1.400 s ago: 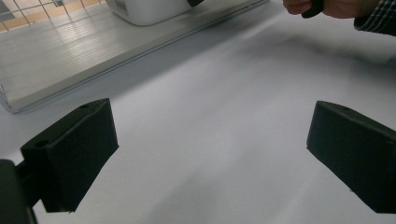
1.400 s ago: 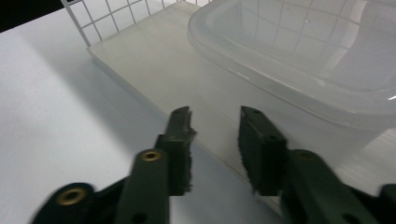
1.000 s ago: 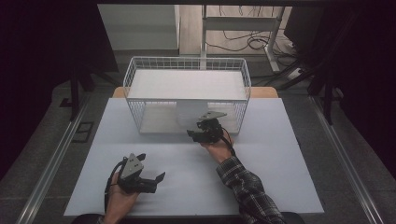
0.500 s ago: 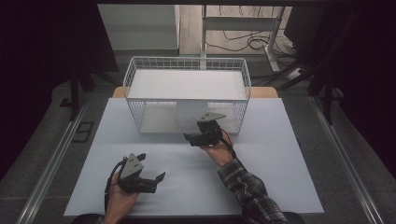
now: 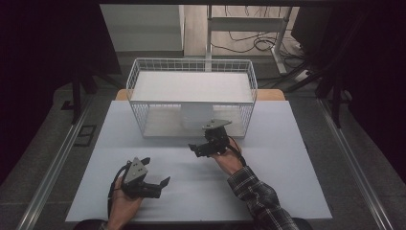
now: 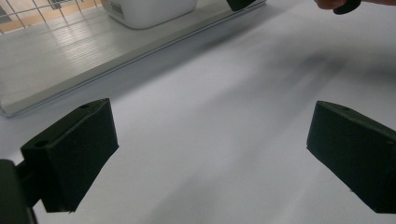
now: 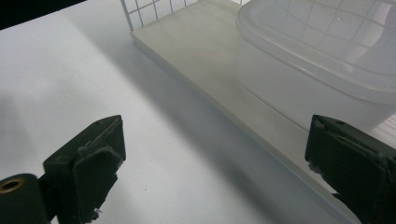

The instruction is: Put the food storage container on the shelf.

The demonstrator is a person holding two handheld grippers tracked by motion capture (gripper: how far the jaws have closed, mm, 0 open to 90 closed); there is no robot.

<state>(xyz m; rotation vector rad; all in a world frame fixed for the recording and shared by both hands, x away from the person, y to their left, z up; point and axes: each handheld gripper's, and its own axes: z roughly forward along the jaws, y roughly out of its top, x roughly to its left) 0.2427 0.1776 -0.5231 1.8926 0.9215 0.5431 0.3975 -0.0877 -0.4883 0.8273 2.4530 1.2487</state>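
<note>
The work surface is a pale white table top point(image 5: 287, 191) set in a dim room, with grey floor on both sides and cables on the floor beyond the far edge.

The item under work is a translucent white plastic container point(image 7: 327, 70), lidded, standing on the lower shelf point(image 7: 205, 60) of a white wire rack point(image 5: 191, 67) at the far middle of the table. It stands just ahead of my right gripper point(image 5: 203, 149) and slightly to the side of its right-hand finger point(image 7: 355, 163), apart from both fingers. In the left gripper view the same container point(image 6: 149, 9) appears at the top edge, well beyond my fingers.

Right gripper: my jaws have just been opening and now stand wide, nothing between them but bare table. The left-hand finger point(image 7: 93, 163) shows worn padding. The gripper sits near the rack's front edge, not touching it.

Left gripper point(image 5: 155, 177): jaws wide, nothing between them, hovering or resting low over the near left part of the table, well apart from the rack. My right sleeve point(image 5: 258, 196) is checked.
</note>
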